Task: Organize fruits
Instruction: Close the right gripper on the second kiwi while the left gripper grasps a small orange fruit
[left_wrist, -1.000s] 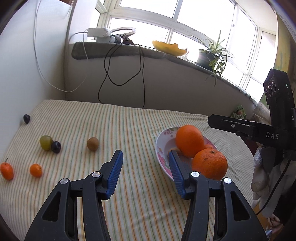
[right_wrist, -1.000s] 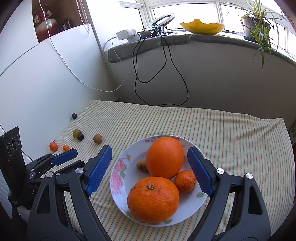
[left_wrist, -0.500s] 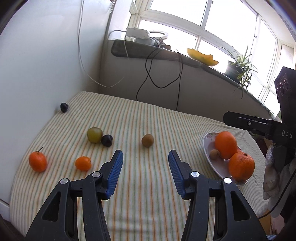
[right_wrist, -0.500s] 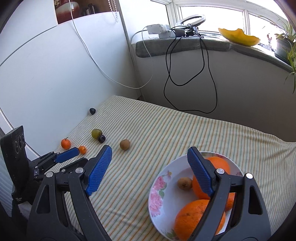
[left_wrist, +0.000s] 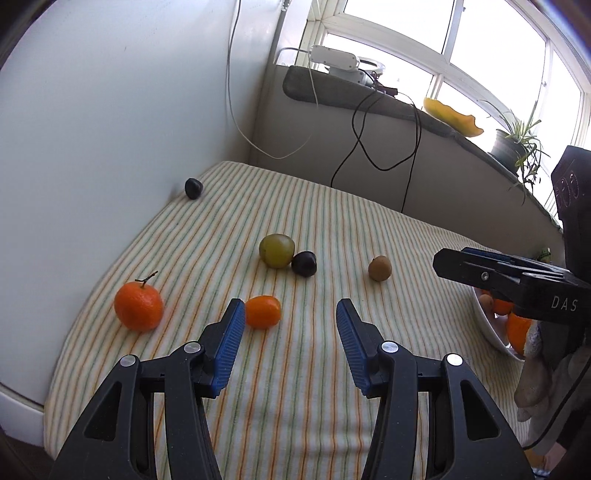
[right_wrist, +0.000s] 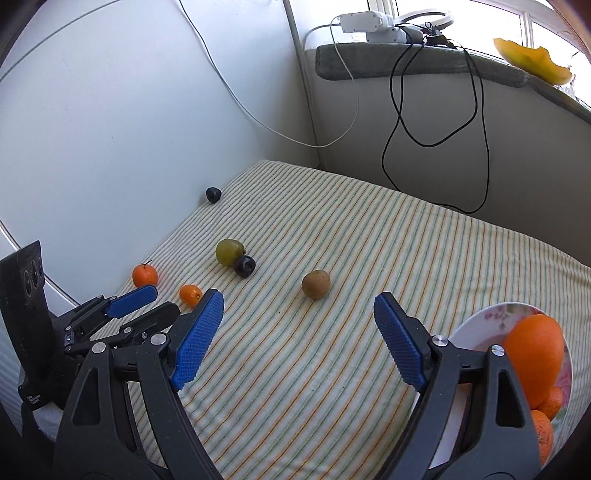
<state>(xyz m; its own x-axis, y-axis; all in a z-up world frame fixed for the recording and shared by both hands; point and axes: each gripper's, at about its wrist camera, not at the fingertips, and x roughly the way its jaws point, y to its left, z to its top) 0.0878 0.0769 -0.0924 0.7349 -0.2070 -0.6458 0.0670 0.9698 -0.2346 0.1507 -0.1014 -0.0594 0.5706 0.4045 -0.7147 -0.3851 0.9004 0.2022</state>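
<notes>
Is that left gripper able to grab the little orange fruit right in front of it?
Probably yes. The left gripper is open and empty, and the small orange fruit lies just past its left fingertip on bare cloth, apart from the stemmed tangerine.

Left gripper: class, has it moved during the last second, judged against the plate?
Yes. The left gripper swung left, away from the plate, and now points toward the small orange fruit.

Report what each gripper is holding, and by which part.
Nothing is held. The left gripper and the right gripper are both open and empty above the striped cloth.
</notes>
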